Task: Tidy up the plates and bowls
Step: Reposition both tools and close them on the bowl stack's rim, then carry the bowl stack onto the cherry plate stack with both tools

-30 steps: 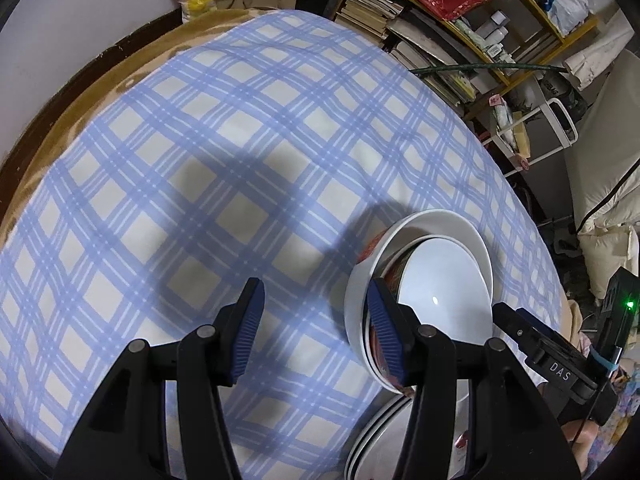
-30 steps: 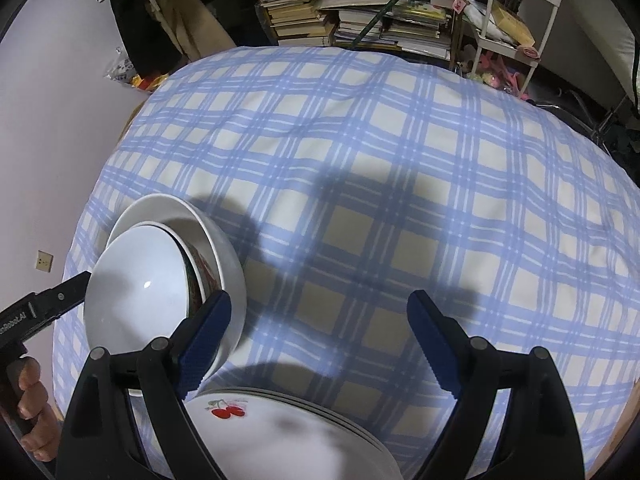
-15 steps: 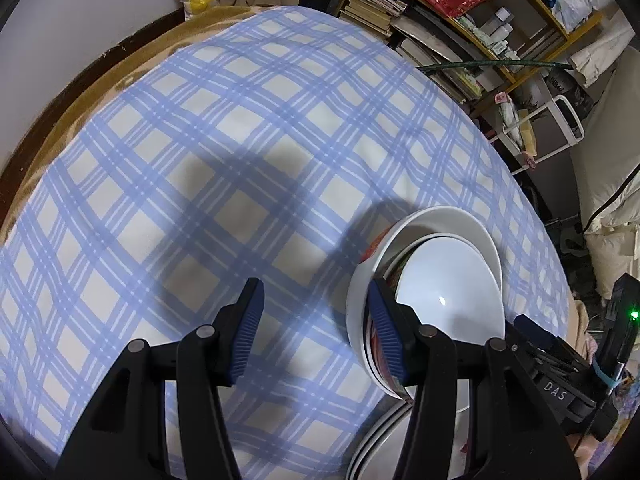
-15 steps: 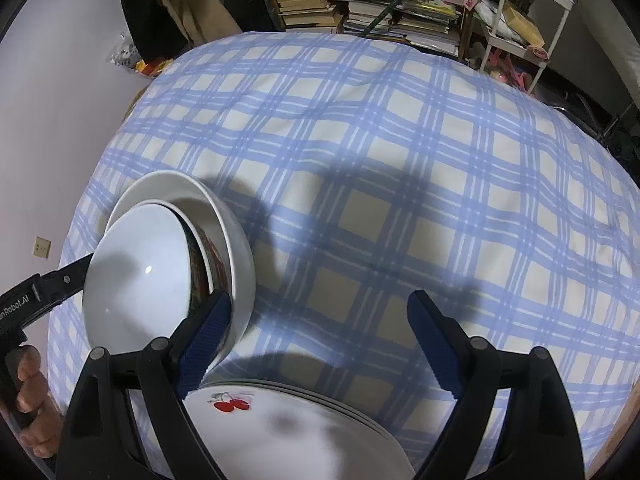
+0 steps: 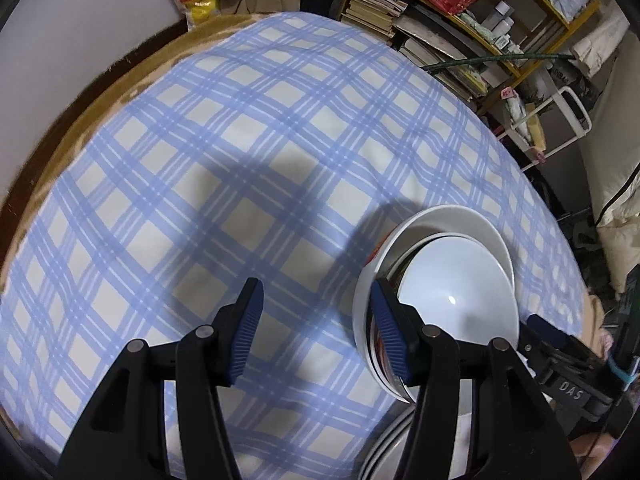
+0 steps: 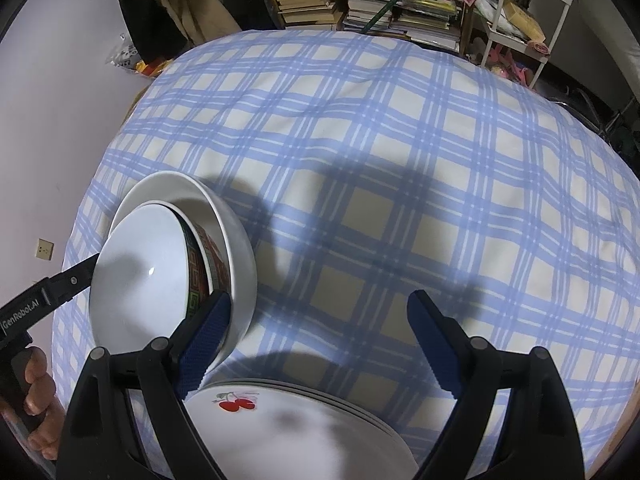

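Nearest, the cherry-print plate stack (image 6: 304,432) lies under the right claw (image 6: 320,344), which gapes wide and empty. Just beyond it, bowls nest in the large white bowl (image 6: 236,248), apparently gathered to save room. Left of that bowl, the left claw (image 5: 316,336) is opening over bare checked tabletop (image 5: 260,152).

White bowls (image 6: 160,280), cherry-printed white plates (image 6: 296,432), blue-and-cream checked tablecloth (image 6: 380,152)

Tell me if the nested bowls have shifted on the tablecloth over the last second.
No. In the right wrist view the bowls sit on the same stretch of the tablecloth, just beyond the cherry plate; only the camera angle changed slightly.
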The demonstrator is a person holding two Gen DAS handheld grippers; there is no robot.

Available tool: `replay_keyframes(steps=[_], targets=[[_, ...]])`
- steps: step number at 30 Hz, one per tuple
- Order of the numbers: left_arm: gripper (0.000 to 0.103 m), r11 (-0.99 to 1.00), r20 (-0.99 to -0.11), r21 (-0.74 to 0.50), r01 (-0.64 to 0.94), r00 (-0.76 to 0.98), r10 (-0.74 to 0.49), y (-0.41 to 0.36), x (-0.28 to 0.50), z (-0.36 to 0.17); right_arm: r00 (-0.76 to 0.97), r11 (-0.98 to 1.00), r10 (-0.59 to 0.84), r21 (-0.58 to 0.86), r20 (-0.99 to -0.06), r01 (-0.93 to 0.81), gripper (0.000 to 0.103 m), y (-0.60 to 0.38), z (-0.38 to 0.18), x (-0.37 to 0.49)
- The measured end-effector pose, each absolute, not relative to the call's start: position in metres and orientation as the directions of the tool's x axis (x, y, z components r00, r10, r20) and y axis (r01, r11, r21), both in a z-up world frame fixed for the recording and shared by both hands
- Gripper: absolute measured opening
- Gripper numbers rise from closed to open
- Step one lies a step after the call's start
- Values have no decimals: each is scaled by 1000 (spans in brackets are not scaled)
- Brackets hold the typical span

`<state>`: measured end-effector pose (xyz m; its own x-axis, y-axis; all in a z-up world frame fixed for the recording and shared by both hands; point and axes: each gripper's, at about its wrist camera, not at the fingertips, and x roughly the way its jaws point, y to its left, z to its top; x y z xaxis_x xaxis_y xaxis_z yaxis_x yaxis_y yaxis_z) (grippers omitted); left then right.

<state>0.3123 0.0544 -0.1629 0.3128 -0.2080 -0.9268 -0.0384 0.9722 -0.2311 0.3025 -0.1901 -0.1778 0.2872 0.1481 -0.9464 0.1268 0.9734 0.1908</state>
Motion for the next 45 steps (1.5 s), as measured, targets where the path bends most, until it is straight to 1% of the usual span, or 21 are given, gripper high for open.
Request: replay_keyframes(steps=[3,9,11,15,20,24,26,27,28,30,31,32,33,34,35,36,37,38,41,45], targets=[[55,984,-932,-178,-13,324,-164,47,314,-160,288,972,150,194,-946,131,94,-191,-178,303],[53,993,-936,-26,118,347,-66,24,325,-152,285,976,138,178,-949,121,94,-190,-176,306],[53,990,-938,-4,143,344,-53,21,329,-151,278,980,129,165,-952,110,94,-188,-175,307],[51,989,-939,-45,140,333,-90,24,335,-152,266,989,104,128,-958,77,94,-184,-172,311],[48,985,-939,-120,121,307,-152,31,337,-157,257,989,104,127,-961,74,94,-183,-172,313],[43,984,-944,-139,112,284,-166,32,338,-159,250,988,111,134,-962,75,93,-182,-173,313],[36,983,-946,-126,132,282,-159,27,338,-157,248,988,111,133,-962,75,93,-181,-173,313],[29,982,-947,-113,153,282,-153,23,338,-156,245,988,111,133,-963,74,92,-181,-173,313],[20,978,-947,-100,181,284,-149,17,337,-155,243,989,109,130,-964,72,91,-181,-173,313],[11,973,-947,-83,216,287,-144,8,336,-154,237,988,116,135,-965,68,85,-179,-172,313],[8,972,-947,-81,221,287,-144,6,336,-154,233,988,124,143,-965,66,79,-178,-171,314],[7,971,-946,-85,222,287,-148,5,336,-154,228,986,131,150,-965,67,72,-177,-170,314],[5,971,-946,-89,222,286,-152,6,336,-154,226,986,136,154,-965,66,68,-175,-170,314],[5,970,-945,-99,224,283,-162,7,336,-154,224,985,144,161,-964,61,58,-173,-169,314],[5,968,-944,-109,227,280,-172,8,336,-153,221,984,153,170,-963,55,44,-170,-168,314],[5,965,-943,-121,231,278,-184,9,336,-153,215,981,173,187,-961,47,38,-166,-166,315],[5,964,-942,-133,231,274,-195,10,336,-153,209,979,185,198,-960,45,25,-165,-166,315],[5,962,-940,-145,231,270,-207,12,336,-153,198,977,194,207,-961,46,19,-162,-166,316],[5,958,-935,-191,214,257,-244,19,338,-154,179,981,176,188,-968,55,15,-157,-165,319],[5,965,-942,-134,226,272,-194,12,337,-158,164,985,152,163,-975,58,15,-150,-165,323]])
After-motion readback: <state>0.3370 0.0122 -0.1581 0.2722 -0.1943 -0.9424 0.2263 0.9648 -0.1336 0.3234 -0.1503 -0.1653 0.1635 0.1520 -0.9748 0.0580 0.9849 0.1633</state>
